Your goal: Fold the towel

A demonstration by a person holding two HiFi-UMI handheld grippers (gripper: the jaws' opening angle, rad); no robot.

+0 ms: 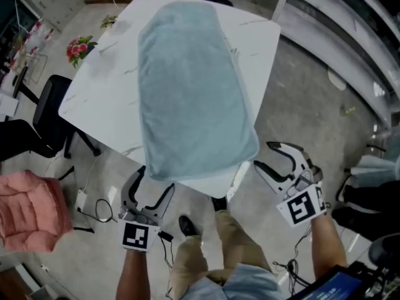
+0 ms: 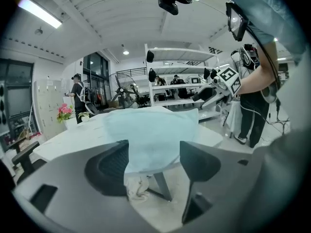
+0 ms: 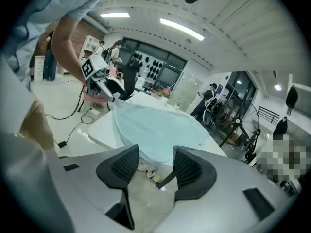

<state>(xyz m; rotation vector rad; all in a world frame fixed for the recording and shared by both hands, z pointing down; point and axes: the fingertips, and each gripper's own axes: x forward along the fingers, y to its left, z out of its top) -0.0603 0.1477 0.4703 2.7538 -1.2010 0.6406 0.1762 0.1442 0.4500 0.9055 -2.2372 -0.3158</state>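
Grey concrete floor surrounds a white, marble-patterned counter [image 1: 103, 99] in a busy workshop, with shelving and people far behind it. On that counter lies the pale blue terry towel [image 1: 190, 86], spread as one long smooth panel. Its near end droops a little over the counter's near edge, just ahead of the person.

Both tools hang off the counter at that near end, one by each near corner of the towel. The left grey two-fingered gripper [image 1: 155, 183] sits below the left corner and the right grey two-fingered gripper [image 1: 262, 154] just beside the right corner. Each one's fingers [image 2: 109, 166] stand wide apart with only air between them, and neither touches the cloth.

The step in hand looks like the approach for a fold (whether the towel has been doubled once already cannot be told from its outline). The next move probably calls for sliding each pair of fingers over one near corner. They would then clamp together and carry that end evenly to the far end, so the edges meet.

The only container is a small pale pot [image 1: 74, 59] beside the counter's far left edge, holding pink flowers [image 1: 80, 45]; what it stands on is unclear.
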